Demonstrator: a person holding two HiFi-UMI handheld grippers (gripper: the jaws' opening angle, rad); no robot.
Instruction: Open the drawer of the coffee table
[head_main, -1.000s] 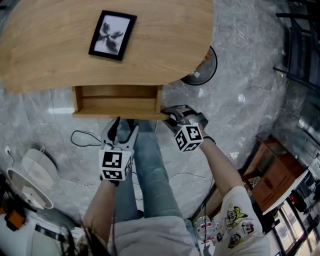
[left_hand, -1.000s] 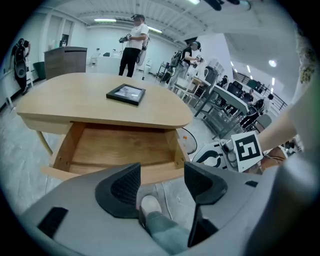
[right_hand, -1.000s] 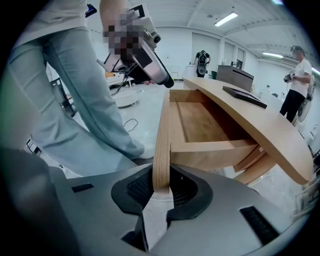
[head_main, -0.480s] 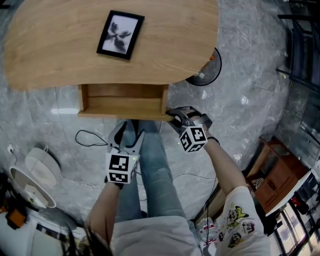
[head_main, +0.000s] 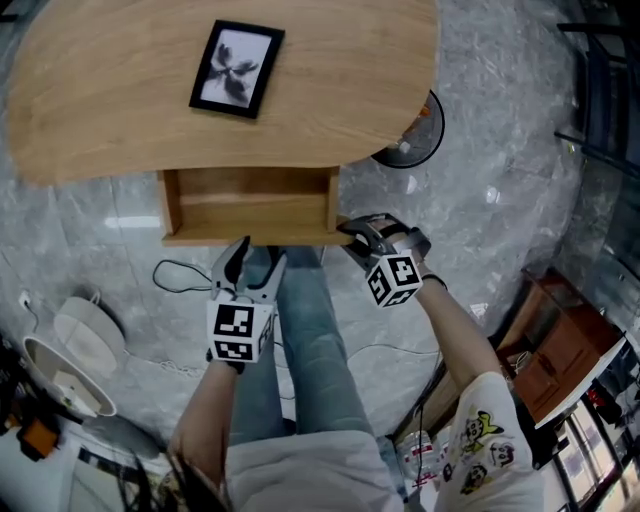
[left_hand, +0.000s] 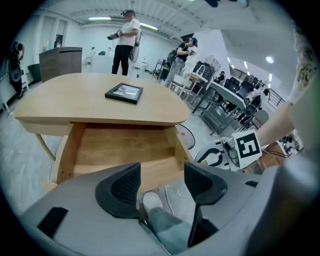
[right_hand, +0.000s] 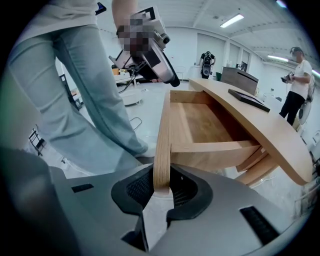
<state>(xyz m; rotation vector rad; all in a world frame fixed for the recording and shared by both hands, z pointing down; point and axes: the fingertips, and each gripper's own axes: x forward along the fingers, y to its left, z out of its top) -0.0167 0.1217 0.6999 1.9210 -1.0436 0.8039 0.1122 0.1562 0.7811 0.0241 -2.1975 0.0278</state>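
Observation:
A light wooden coffee table (head_main: 130, 110) has its drawer (head_main: 250, 207) pulled out toward me, empty inside. My right gripper (head_main: 352, 229) is shut on the right end of the drawer front (right_hand: 162, 150); both pads press the thin board. My left gripper (head_main: 250, 255) hovers open just in front of the drawer front, near its middle, holding nothing. In the left gripper view the drawer (left_hand: 120, 150) lies beyond the spread jaws, with my shoe below them.
A black picture frame (head_main: 237, 68) lies on the tabletop. A round floor fan (head_main: 418, 130) stands by the table's right end, a white appliance (head_main: 62, 360) and cable (head_main: 180, 275) on the marble floor at left. My legs are between the grippers. People stand far behind.
The drawer has come out slightly further toward me with the right gripper still clamped on its front. The left gripper stays open in about the same place.

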